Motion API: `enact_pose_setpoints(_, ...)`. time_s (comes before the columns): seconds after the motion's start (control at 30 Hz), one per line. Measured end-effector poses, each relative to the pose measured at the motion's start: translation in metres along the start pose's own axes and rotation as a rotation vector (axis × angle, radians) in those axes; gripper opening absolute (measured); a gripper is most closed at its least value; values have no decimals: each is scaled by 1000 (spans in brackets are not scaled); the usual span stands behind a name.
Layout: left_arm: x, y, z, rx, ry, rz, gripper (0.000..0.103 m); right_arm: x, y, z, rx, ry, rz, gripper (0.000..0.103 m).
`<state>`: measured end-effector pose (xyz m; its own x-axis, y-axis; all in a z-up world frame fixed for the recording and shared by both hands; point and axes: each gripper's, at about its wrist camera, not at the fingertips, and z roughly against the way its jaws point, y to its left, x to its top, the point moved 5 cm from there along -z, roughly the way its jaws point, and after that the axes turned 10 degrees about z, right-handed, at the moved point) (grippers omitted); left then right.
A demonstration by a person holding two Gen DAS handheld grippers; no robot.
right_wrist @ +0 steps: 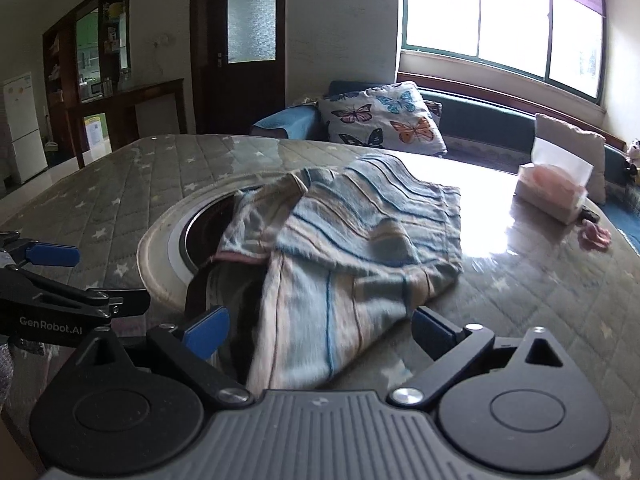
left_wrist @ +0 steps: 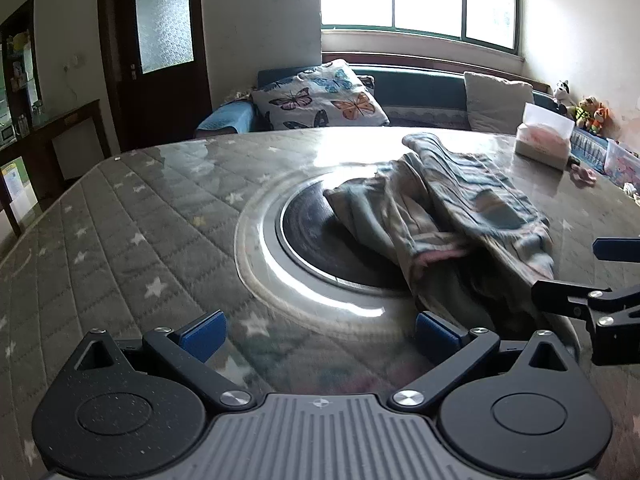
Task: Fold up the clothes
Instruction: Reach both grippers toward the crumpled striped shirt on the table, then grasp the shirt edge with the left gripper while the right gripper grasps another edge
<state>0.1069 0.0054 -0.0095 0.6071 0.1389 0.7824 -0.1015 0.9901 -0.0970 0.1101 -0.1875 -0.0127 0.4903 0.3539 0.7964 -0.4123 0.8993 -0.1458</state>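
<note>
A blue, beige and pink striped garment [left_wrist: 452, 216] lies crumpled on the round glass-topped table, partly over the dark round centre plate [left_wrist: 316, 236]. In the right wrist view the garment [right_wrist: 360, 240] lies right in front, its near edge between the fingers. My left gripper [left_wrist: 320, 334] is open and empty over the table, left of the garment. My right gripper [right_wrist: 320, 330] is open, with cloth lying between its blue pads, not clamped. The right gripper also shows in the left wrist view [left_wrist: 600, 280], and the left gripper in the right wrist view [right_wrist: 64, 276].
The table [left_wrist: 120, 240] has a grey quilted star-pattern cover under glass. A tissue box [left_wrist: 544, 140] and a small pink object [right_wrist: 596, 236] sit at the far right. Behind the table are a sofa with a butterfly pillow [left_wrist: 320, 98], a window and a dark door.
</note>
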Motion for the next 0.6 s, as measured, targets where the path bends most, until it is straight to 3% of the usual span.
enact_pose_setpoints(0.27,28,3,-17,12,-12,-10,91,30,-5,-29,25,7,20,87)
enact_pose_setpoints(0.6,75,-22,-46,-49,-39,-54,77,46,-9,-68,73,41,25,68)
